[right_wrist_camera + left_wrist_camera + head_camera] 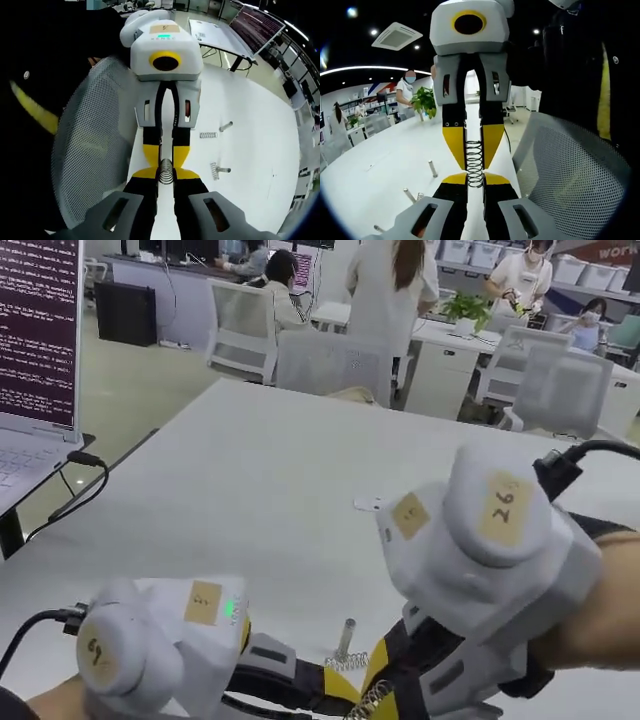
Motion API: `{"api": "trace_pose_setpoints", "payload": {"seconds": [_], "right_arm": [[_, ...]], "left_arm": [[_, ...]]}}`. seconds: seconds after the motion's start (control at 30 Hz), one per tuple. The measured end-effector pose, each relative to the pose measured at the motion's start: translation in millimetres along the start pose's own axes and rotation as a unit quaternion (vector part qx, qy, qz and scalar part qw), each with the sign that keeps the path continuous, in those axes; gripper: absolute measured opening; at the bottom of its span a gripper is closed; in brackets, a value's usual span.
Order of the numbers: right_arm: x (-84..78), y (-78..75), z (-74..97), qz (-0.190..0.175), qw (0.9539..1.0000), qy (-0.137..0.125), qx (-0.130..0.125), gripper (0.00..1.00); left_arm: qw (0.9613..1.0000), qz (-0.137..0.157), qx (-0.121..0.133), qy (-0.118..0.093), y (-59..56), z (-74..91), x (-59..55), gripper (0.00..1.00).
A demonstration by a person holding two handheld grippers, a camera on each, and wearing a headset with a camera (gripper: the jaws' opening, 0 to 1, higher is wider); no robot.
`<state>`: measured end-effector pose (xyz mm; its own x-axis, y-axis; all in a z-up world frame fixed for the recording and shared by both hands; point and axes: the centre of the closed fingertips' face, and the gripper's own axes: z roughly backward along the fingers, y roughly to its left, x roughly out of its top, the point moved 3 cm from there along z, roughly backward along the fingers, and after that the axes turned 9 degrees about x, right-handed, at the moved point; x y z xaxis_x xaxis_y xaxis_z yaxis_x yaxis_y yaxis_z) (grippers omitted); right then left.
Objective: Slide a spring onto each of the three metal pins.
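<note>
A small steel spring is held between my two grippers, which face each other tip to tip just above the white table's near edge. The left gripper is shut on one end of it. The right gripper is shut on the other end, where the spring shows end-on. In the head view the spring sits at the bottom between the yellow tips. Just beyond stands an upright metal pin with a spring at its base. Two more pins stand on the table, each with a spring close by.
An open laptop with a black cable sits at the table's left. A small white tag lies mid-table. A grey mesh chair back is right beside the grippers. Chairs, desks and people fill the room beyond.
</note>
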<state>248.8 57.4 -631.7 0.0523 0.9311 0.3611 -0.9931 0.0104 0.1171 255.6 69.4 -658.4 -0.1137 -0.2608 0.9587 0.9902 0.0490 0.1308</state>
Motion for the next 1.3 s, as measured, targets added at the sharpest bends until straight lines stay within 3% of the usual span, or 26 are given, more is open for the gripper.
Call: {"api": "trace_pose_setpoints", "payload": {"seconds": [0.13, 0.63, 0.97, 1.13, 1.3], "right_arm": [[-1.7, 1.0, 0.2, 0.015, 0.9997, 0.018, 0.008, 0.08], [-7.7, -5.1, 3.7, 0.008, 0.9997, 0.024, 0.005, 0.08], [-18.3, -21.0, 27.4, -0.022, 0.9993, 0.012, -0.026, 0.08], [-22.8, -30.0, 44.3, -0.035, 0.9984, 0.003, -0.045, 0.08], [-32.0, -39.5, 58.1, -0.049, 0.9967, -0.001, -0.065, 0.08]], "left_arm": [[1.0000, 0.000, -0.002, 0.000, -1.5, -1.0, -0.1, 0.03], [0.9997, 0.025, 0.006, 0.006, 2.4, -0.7, -3.4, 0.07], [0.9978, 0.046, 0.048, 0.005, 21.0, 21.7, -11.4, 0.13], [0.9961, 0.056, 0.068, 0.008, 24.3, 33.6, -19.0, 0.15], [0.9947, 0.061, 0.083, 0.007, 25.5, 41.0, -18.9, 0.17]]}}
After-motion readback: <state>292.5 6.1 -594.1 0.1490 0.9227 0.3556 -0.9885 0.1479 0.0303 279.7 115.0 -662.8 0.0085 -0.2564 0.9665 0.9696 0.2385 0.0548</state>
